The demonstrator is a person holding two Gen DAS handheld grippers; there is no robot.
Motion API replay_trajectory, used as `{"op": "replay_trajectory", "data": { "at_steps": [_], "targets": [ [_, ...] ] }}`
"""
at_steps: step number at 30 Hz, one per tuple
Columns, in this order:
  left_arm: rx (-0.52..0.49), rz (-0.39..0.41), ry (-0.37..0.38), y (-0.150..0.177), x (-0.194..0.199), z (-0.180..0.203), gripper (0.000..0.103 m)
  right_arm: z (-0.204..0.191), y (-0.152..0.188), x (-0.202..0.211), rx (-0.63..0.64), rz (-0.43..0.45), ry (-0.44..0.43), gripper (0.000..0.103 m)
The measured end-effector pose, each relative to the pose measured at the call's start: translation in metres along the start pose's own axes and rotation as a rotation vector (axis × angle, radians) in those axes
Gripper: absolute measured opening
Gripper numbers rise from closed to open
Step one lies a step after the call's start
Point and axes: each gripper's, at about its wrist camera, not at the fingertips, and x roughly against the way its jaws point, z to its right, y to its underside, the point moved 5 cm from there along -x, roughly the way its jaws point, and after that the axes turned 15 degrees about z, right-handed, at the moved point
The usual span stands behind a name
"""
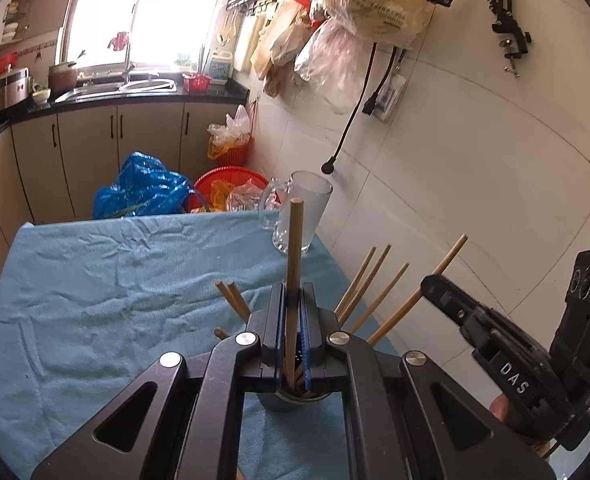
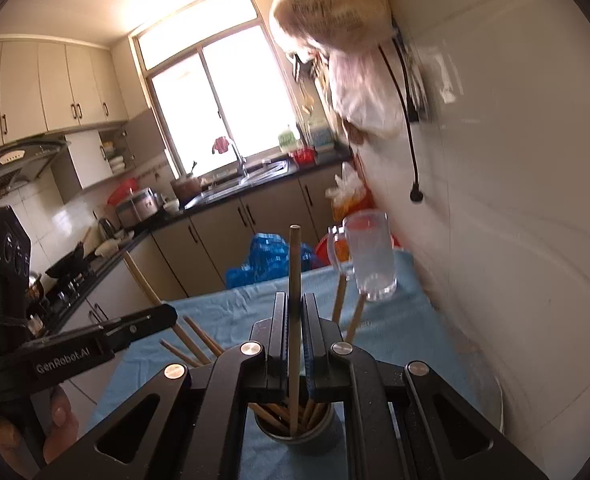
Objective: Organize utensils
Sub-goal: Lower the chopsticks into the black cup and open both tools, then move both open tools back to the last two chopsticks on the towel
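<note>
On blue cloth (image 1: 95, 300), holder (image 2: 295, 432) of chopsticks, glass mug (image 1: 299, 216) beyond, both claws (image 1: 294, 292) (image 2: 294, 304) each clenching a chopstick (image 1: 294, 240) (image 2: 294, 264).

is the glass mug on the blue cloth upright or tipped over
Upright. The glass mug stands on its base at the far corner of the blue cloth, open rim up; it looks empty.

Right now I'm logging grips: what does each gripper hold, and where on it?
Left gripper and right gripper each pinch one chopstick mid-shaft, tops protruding, lower ends in the cup.
</note>
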Motion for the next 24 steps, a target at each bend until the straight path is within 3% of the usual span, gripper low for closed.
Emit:
{"op": "replay_trajectory", "data": {
  "at_steps": [4,7,8,9,11,15,17,20,24],
  "targets": [
    [0.003,-0.007,-0.01,0.004,-0.003,-0.004,0.007,0.005,0.012,-0.005,-0.008,-0.033,0.008,0.008],
    [0.015,-0.009,-0.016,0.005,0.0,-0.006,0.03,0.008,0.016,-0.003,-0.015,-0.048,0.009,0.011],
    [0.02,0.001,-0.021,0.005,0.002,-0.007,0.039,0.009,0.016,-0.002,-0.014,-0.047,0.012,0.015],
    [0.019,0.01,-0.024,0.004,0.005,-0.007,0.04,0.01,0.015,-0.001,-0.012,-0.044,0.019,0.018],
    [0.015,0.019,-0.021,0.002,0.011,-0.006,0.04,0.01,0.01,0.006,-0.013,-0.024,0.024,0.035],
    [0.012,0.056,-0.029,-0.001,0.032,-0.003,0.047,0.009,0.001,0.024,0.003,0.022,0.043,0.041],
    [-0.002,0.101,-0.048,-0.002,0.049,-0.004,0.055,0.01,-0.002,0.034,0.003,0.043,0.059,0.053],
    [-0.016,0.161,-0.09,0.001,0.075,-0.009,0.069,0.011,-0.002,0.047,0.011,0.065,0.079,0.061],
    [-0.029,0.19,-0.149,0.02,0.101,-0.027,0.073,0.008,0.014,0.062,0.038,0.05,0.106,0.076]
  ]
}}
